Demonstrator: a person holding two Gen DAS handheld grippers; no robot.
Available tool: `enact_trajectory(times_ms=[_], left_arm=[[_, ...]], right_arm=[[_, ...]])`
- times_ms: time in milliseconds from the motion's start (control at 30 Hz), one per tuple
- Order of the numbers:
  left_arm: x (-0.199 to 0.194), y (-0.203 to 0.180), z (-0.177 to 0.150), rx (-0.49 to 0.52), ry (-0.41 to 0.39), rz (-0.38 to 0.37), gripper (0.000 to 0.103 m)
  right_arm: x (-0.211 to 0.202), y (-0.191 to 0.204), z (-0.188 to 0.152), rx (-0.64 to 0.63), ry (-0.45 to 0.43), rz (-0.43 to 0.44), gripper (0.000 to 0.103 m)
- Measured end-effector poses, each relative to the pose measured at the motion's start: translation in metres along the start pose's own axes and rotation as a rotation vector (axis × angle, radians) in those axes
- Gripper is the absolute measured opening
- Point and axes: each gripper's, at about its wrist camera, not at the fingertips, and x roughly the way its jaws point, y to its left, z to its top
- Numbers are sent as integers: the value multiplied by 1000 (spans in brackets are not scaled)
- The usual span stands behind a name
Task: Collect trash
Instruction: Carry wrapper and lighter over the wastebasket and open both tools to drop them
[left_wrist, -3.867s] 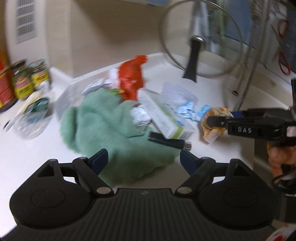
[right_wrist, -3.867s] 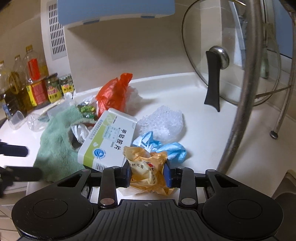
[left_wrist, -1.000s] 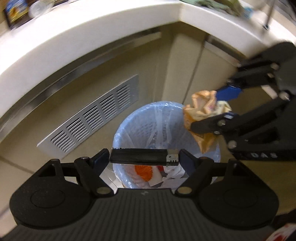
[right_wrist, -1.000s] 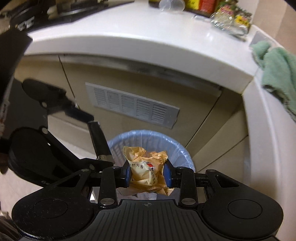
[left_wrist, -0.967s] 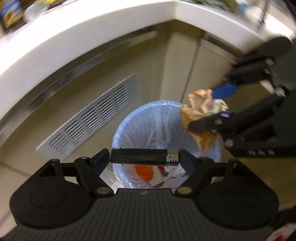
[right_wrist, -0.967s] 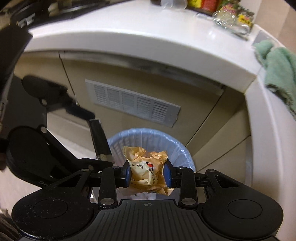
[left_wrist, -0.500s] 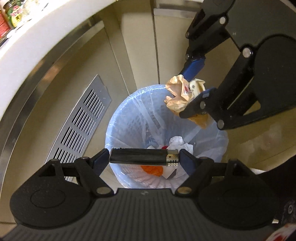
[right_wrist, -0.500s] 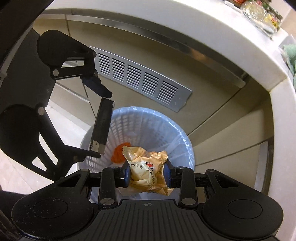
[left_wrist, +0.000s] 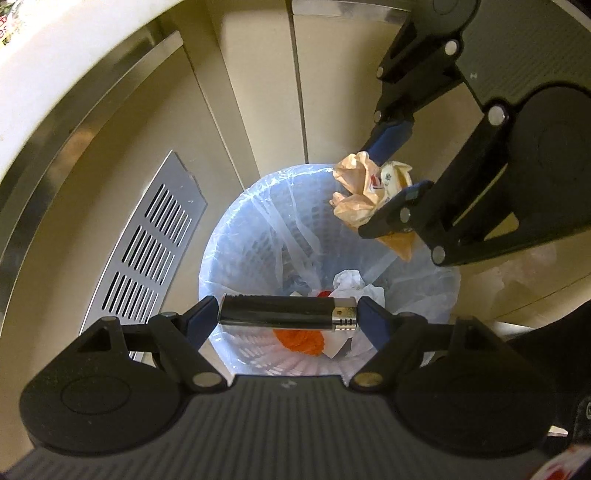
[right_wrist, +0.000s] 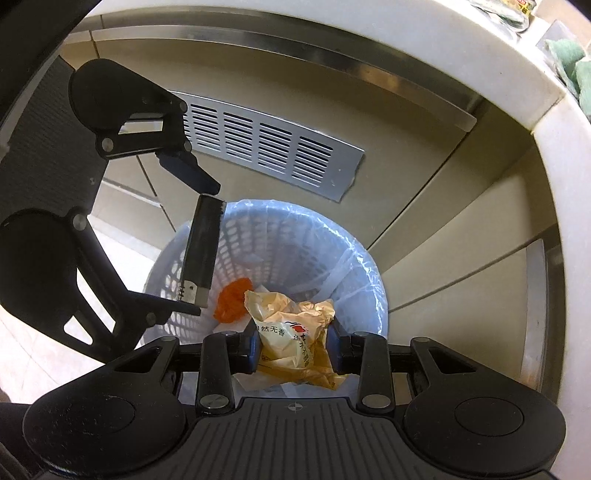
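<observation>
My left gripper (left_wrist: 286, 317) is shut on a black lighter (left_wrist: 280, 312) with a silver cap, held lengthwise between its blue pads. It hangs over the near rim of a pale blue lattice bin (left_wrist: 236, 236) lined with a clear bag. My right gripper (right_wrist: 291, 345) is shut on a crumpled yellow wrapper (right_wrist: 291, 332) with printed writing, above the same bin (right_wrist: 354, 266). From the left wrist view, the right gripper (left_wrist: 397, 173) and the wrapper (left_wrist: 360, 195) sit over the bin's far right rim. In the right wrist view, the left gripper (right_wrist: 199, 251) holds the lighter (right_wrist: 201, 247) over the bin's left side.
Orange scrap (left_wrist: 299, 338) and white crumpled paper (left_wrist: 351, 280) lie in the bin. A metal vent grille (right_wrist: 266, 147) is set in the beige cabinet front behind it. The white counter edge (right_wrist: 509, 66) curves overhead, with a green cloth (right_wrist: 569, 55) on top.
Both grippers have sunk closer to the bin, which now looms larger. The left wrist has rolled, so the cabinet and grille swung round. Lighter and wrapper stay gripped.
</observation>
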Motion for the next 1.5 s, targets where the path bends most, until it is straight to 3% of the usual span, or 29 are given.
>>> enact_trajectory(times_ms=[167, 300, 1100, 1133, 1200, 1233, 1500], left_arm=[[4, -1, 3, 11, 3, 2, 80], [0, 0, 4, 14, -4, 19, 86], [-6, 9, -12, -70, 18, 29, 86], [-6, 9, -12, -72, 18, 30, 86], [-7, 9, -13, -78, 18, 31, 86], [-7, 10, -14, -79, 19, 31, 86], [-10, 11, -14, -84, 17, 38, 86]], right_arm=[[1, 0, -1, 17, 1, 1, 35], [3, 0, -1, 28, -1, 1, 35], [1, -1, 1, 55, -37, 26, 36], [2, 0, 1, 53, -39, 26, 39], [3, 0, 2, 54, -44, 30, 57], [3, -1, 2, 59, -49, 31, 59], [3, -3, 2, 74, -51, 31, 60]])
